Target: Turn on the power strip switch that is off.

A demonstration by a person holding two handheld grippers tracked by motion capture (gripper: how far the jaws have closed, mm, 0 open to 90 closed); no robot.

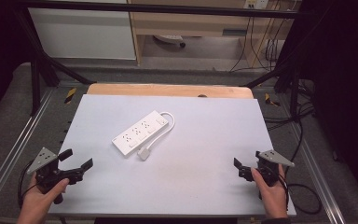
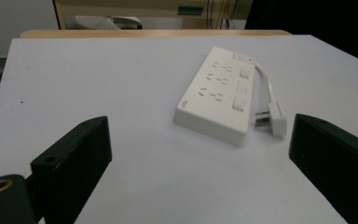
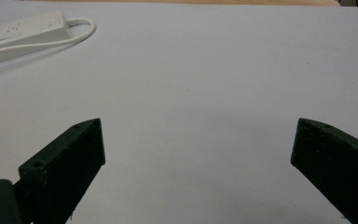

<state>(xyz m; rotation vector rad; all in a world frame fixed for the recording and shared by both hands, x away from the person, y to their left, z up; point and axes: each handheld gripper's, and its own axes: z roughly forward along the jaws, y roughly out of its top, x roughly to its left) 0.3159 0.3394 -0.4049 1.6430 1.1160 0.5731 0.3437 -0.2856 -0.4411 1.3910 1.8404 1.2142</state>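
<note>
Nothing grasped yet: your left gripper (image 1: 77,161) and right gripper (image 1: 238,167) rest at the near corners, jaws spread wide, empty. Power strip (image 1: 140,132) lies mid-table, its plug (image 1: 144,153) just beside it. Likely next: reach in, approach the plug

Lab or office test bay, black metal frame (image 1: 168,8) around table (image 1: 205,154), trailing cables (image 1: 270,46), wooden desk (image 1: 191,23)

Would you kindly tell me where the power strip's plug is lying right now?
In the high view, the plug lies on the white board, beside the near end of the power strip, left of centre.
</note>
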